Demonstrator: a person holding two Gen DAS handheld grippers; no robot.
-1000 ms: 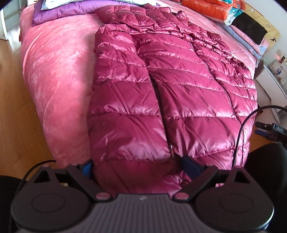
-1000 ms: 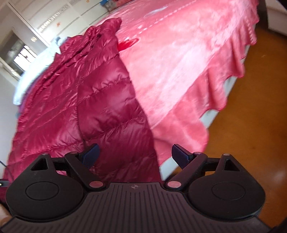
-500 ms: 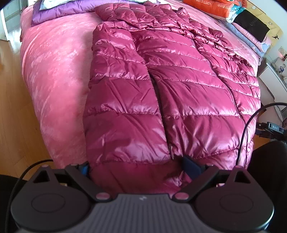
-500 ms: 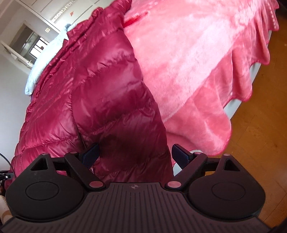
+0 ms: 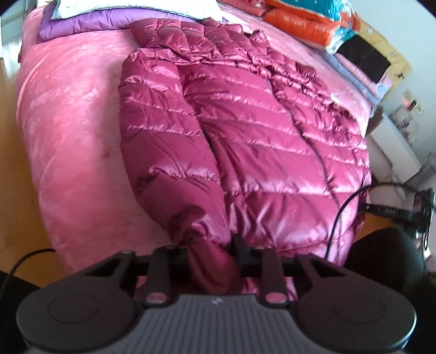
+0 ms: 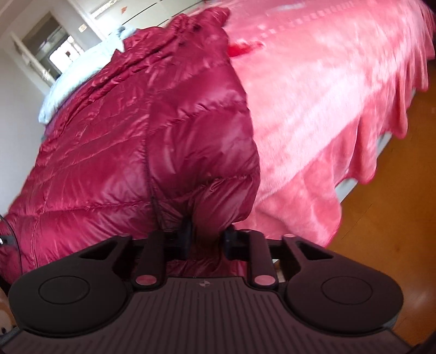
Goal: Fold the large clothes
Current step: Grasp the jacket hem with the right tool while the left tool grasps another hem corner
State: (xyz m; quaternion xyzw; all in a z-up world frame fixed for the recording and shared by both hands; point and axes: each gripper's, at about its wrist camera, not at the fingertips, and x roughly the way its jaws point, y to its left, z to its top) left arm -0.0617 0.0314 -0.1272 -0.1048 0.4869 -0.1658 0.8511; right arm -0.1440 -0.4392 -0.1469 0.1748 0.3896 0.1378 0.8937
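Bunched fabric of the jacket (image 5: 245, 141) is hiding the fingertips of the left gripper (image 5: 211, 258), and the hem is covering the right gripper (image 6: 207, 239) the same way. Motion blur is smearing the bedspread (image 6: 340, 95), and the picture's edge is cutting off the pillow (image 5: 136, 5).

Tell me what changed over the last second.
Both grippers closed: the left gripper and right gripper each pinched the hem of the down jacket, bunching it. The jacket otherwise lies spread on the pink bed as before.
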